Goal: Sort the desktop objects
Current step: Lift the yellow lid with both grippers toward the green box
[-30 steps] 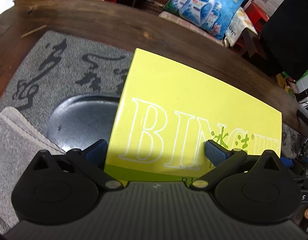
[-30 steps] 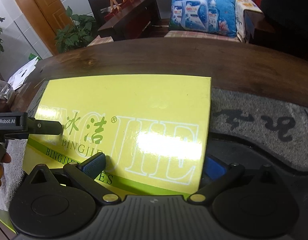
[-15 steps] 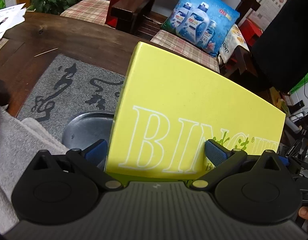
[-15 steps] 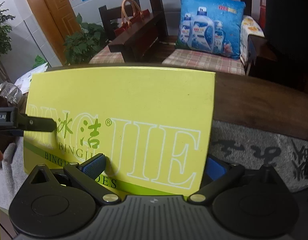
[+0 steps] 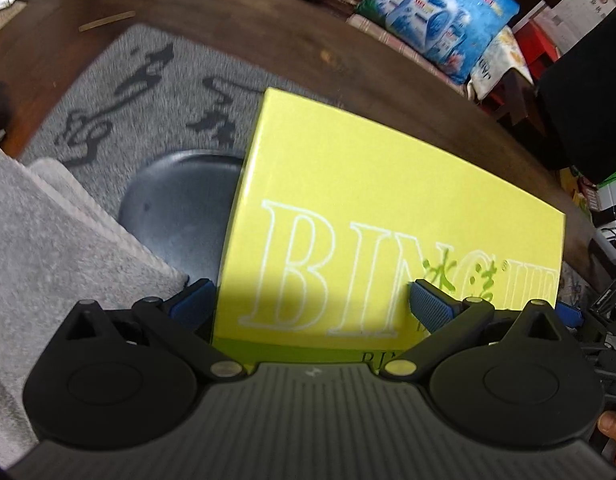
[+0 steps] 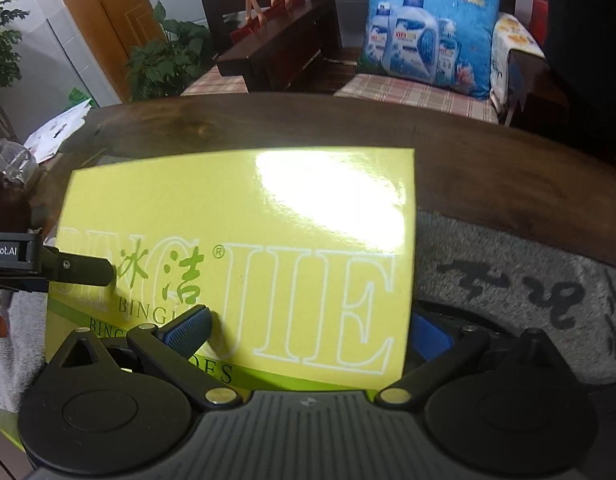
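Observation:
A flat yellow-green box printed "BINGJIE" is held between both grippers above the grey mat. My left gripper is shut on its left end: one blue pad lies on the top face and the other sits at the box's left edge. My right gripper is shut on the right end of the same box, one pad on the top face and the other at the right edge. The left gripper's finger shows on the box in the right wrist view.
Under the box lie a grey mat with black calligraphy and a dark round dish, on a dark wooden table. A grey towel lies at the left. Papers and a clear jar sit far left. Chairs and a blue cushion stand behind.
The box was raised and tilted up half a second ago, and now it sits lower over the mat again. Both grippers have kept their hold.

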Available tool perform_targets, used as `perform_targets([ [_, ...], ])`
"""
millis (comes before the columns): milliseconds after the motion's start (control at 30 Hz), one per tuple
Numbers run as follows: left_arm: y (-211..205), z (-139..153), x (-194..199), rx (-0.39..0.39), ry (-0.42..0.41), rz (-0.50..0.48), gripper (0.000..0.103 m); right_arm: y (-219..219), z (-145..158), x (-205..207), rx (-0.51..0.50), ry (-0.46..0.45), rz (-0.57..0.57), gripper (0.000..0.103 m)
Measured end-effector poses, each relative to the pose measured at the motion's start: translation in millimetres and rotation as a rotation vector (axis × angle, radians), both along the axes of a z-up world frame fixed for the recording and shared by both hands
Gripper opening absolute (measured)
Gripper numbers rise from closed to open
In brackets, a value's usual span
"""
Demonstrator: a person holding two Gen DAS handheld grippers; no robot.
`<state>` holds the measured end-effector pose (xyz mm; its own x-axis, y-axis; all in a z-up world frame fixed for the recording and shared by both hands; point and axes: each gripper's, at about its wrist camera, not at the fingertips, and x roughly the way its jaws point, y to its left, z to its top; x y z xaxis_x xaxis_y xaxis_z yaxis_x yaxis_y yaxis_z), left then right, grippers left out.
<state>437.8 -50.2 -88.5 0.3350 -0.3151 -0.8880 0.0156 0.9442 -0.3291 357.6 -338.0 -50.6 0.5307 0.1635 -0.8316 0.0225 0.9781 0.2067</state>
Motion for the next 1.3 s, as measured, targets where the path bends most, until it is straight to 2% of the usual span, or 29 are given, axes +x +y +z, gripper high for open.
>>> perform_targets([
  [133,8.3,-10.2,-2.9,-0.024,0.009,-0.002,0.102,-1.5,-13.8,-2.2,0.015,0.023,0.004,0.103],
  [333,24.2,-4.6,-18.0,-0.022,-0.006,-0.024,0.102,-4.6,-19.1,-11.8,0.030,0.028,0.031,0.103],
  [433,26.0,-8.8,-22.0,-0.020,0.012,-0.030,0.102,-5.4,-19.6,-14.9,0.043,0.031,0.039,0.103],
  [567,26.3,-17.5,-22.8,-0.059,0.043,-0.035,0.103,-7.8,-20.8,-17.3,0.061,0.029,0.030,0.103],
  [733,8.4,-16.2,-19.7,-0.040,0.064,-0.091,0.103,-12.4,-23.8,-19.3,0.093,0.038,0.012,0.103],
  [800,-1.2,-14.8,-20.3,0.014,0.064,-0.097,0.103,-11.4,-23.6,-20.1,0.094,0.039,0.006,0.103],
  [933,-5.3,-8.3,-23.8,0.014,0.065,-0.078,0.103,-11.1,-19.9,-22.4,0.084,0.035,-0.008,0.103],
  [1300,-3.9,36.0,-35.0,0.008,-0.018,-0.054,0.103,-16.7,14.5,-25.0,0.095,-0.022,-0.013,0.103],
])
